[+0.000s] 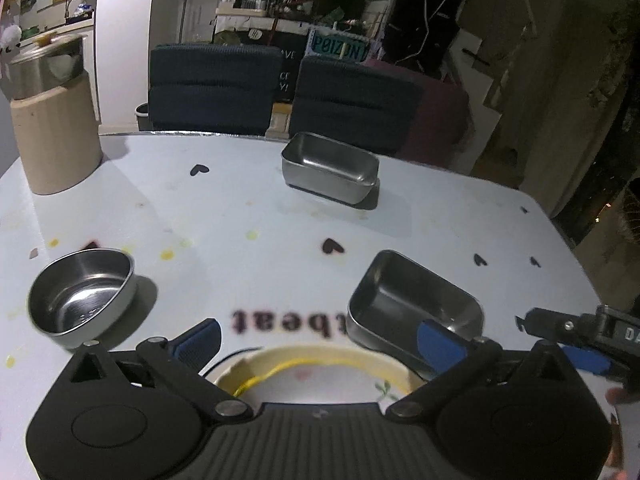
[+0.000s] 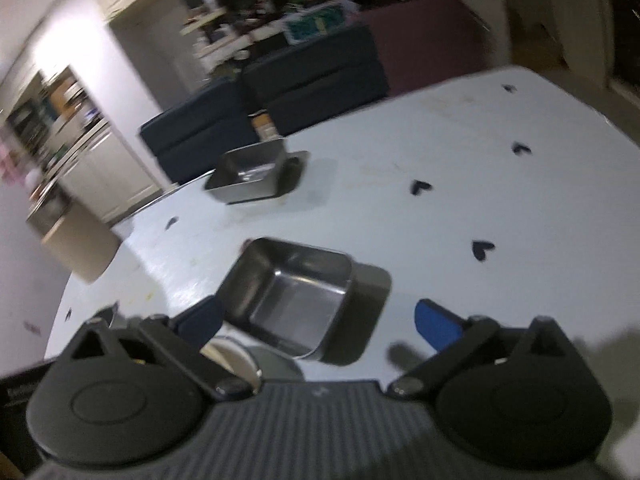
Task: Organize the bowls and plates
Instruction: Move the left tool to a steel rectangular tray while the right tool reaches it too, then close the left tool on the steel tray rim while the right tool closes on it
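My left gripper (image 1: pixel 320 338) is open and empty above a cream ceramic bowl (image 1: pixel 320 372) with a yellow inner line. A round steel bowl (image 1: pixel 82 296) sits to its left. A rectangular steel tray (image 1: pixel 412 300) sits to its right, and a second steel tray (image 1: pixel 330 166) lies farther back. My right gripper (image 2: pixel 320 320) is open and empty, hovering over the near steel tray (image 2: pixel 292 300). It shows in the left wrist view (image 1: pixel 576 340) at the right edge. The far tray (image 2: pixel 252 178) appears blurred.
The pale blue table (image 1: pixel 240 208) has black heart marks and yellow stains. A beige canister with a steel pot (image 1: pixel 52 120) stands at the back left. Two dark chairs (image 1: pixel 216 84) stand behind the far edge. The table's right edge (image 1: pixel 560 232) is close.
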`<move>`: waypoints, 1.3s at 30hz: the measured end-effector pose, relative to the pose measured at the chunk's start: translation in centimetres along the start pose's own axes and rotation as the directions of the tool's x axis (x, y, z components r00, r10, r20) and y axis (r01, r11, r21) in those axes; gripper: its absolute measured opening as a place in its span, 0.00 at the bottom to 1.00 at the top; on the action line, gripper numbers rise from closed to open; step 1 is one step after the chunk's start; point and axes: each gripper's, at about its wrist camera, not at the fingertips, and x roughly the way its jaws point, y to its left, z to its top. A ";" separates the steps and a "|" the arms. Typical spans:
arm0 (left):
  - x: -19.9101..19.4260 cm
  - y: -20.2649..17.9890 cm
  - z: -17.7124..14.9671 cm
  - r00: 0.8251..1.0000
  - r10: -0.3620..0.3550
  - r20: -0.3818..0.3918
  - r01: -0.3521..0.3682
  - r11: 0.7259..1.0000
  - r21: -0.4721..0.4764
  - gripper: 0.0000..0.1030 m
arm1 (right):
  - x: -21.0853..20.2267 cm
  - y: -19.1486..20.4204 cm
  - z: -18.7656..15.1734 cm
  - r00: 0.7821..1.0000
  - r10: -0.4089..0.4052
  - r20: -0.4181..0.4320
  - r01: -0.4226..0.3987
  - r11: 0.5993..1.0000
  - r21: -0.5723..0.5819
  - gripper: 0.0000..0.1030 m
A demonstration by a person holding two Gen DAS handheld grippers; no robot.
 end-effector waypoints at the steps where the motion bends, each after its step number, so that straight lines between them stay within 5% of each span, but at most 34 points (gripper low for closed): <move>1: 0.7 -0.2 0.3 1.000 0.002 -0.002 -0.002 1.000 0.008 1.00 | 0.2 -0.6 0.3 1.000 0.000 -0.008 0.000 1.000 0.022 1.00; 7: 4.0 -1.0 1.4 1.000 0.030 -0.002 -0.030 0.998 0.052 1.00 | 2.5 -2.2 1.3 0.996 0.025 -0.086 -0.013 0.991 0.135 0.95; 14: 7.5 -2.6 2.0 0.998 0.039 -0.039 -0.034 0.992 0.122 0.97 | 5.1 -1.6 2.0 0.989 0.029 -0.142 -0.021 0.998 0.056 0.84; 22: 9.4 -2.3 2.5 0.995 0.079 -0.067 -0.071 0.990 0.124 0.91 | 8.3 -1.9 1.5 0.972 -0.045 -0.230 0.046 0.999 -0.004 0.56; 29: 10.1 -1.8 2.3 0.990 0.083 -0.118 -0.069 0.991 0.118 0.84 | 8.3 -2.9 2.2 0.974 -0.068 -0.214 0.071 0.997 0.009 0.53; 32: 9.9 -2.1 2.3 0.988 0.043 -0.145 -0.027 0.994 0.106 0.58 | 8.7 -3.0 2.5 0.975 -0.035 -0.219 0.041 0.999 0.027 0.42; 36: 9.5 -2.9 2.3 0.987 -0.022 -0.159 0.035 0.996 0.081 0.22 | 8.5 -2.6 2.5 0.974 0.038 -0.223 -0.035 0.999 0.019 0.09; 37: 9.3 -3.2 2.3 0.987 -0.020 -0.160 0.035 0.995 0.089 0.10 | 8.3 -2.3 2.6 0.975 0.038 -0.219 -0.039 0.999 0.000 0.10; 39: 9.0 -3.8 2.2 0.988 -0.018 -0.155 0.033 0.995 0.098 0.05 | 7.7 -1.8 2.7 0.978 0.057 -0.201 -0.065 0.997 -0.034 0.11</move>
